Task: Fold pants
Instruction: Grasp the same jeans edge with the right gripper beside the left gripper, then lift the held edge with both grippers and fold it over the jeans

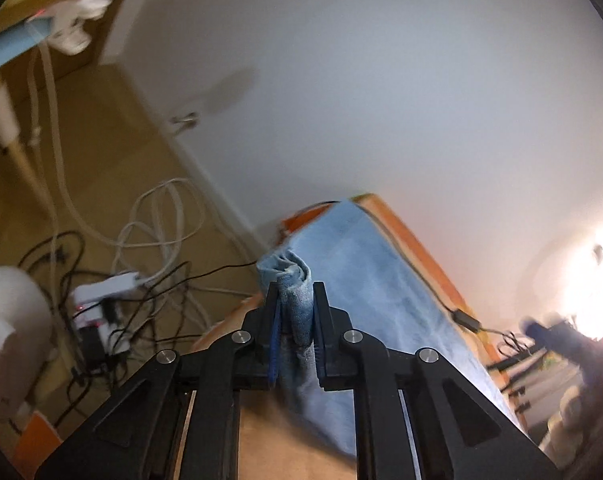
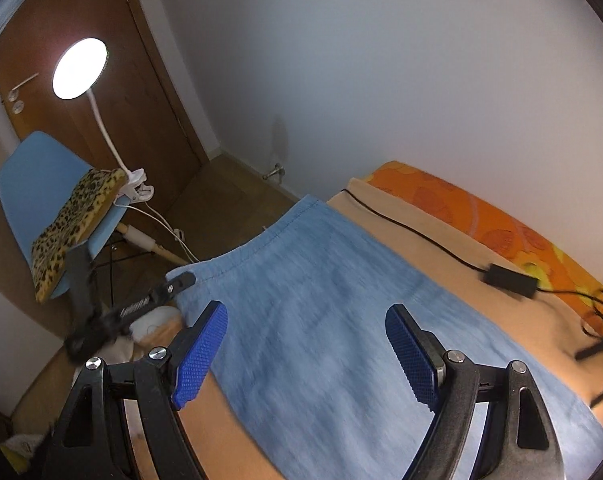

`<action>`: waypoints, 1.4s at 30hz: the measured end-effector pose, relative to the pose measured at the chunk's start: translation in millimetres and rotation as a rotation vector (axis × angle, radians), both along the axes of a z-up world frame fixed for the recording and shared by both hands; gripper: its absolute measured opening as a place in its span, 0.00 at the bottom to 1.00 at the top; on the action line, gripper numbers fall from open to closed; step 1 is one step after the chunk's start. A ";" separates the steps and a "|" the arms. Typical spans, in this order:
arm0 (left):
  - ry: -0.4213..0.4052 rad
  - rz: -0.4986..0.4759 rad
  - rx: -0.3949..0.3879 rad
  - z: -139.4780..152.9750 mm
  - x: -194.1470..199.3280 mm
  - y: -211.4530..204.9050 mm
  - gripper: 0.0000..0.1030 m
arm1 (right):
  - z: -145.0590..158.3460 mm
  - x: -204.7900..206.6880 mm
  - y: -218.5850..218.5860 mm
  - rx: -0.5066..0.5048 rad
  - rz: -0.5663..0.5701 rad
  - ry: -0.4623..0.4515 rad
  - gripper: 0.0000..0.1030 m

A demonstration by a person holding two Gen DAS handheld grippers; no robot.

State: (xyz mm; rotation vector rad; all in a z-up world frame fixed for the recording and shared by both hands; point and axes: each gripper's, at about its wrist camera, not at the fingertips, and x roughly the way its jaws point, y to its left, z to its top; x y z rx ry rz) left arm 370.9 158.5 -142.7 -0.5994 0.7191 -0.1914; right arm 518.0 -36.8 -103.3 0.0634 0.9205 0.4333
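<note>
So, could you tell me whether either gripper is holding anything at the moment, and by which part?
The left gripper is shut on a bunched edge of the light blue pants. The right gripper is open above the pants, holding nothing.

One pair of light blue pants (image 2: pixel 321 300) is being counted; two grippers are being seen, the left gripper (image 1: pixel 295 300) and the right gripper (image 2: pixel 307 356); one blue chair (image 2: pixel 37 176) is being shown; one lit lamp (image 2: pixel 79 68); one leopard-print cushion (image 2: pixel 71 224); one black power adapter (image 2: pixel 507 278); one brown door (image 2: pixel 97 92).
</note>
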 end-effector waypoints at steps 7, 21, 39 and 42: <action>-0.062 -0.113 0.087 1.8 -5.5 -29.3 0.11 | -24.3 65.7 47.2 0.036 0.033 0.121 0.81; -0.164 -0.216 0.085 10.1 -17.9 -41.1 0.11 | -80.7 142.3 138.2 -0.044 0.069 0.271 0.81; -0.175 -0.324 0.115 20.8 -35.1 -79.4 0.10 | -81.4 133.0 102.8 -0.146 0.001 0.248 0.04; -0.191 -0.351 0.137 34.0 -42.8 -96.6 0.10 | -68.2 120.9 80.3 -0.113 -0.037 0.214 0.04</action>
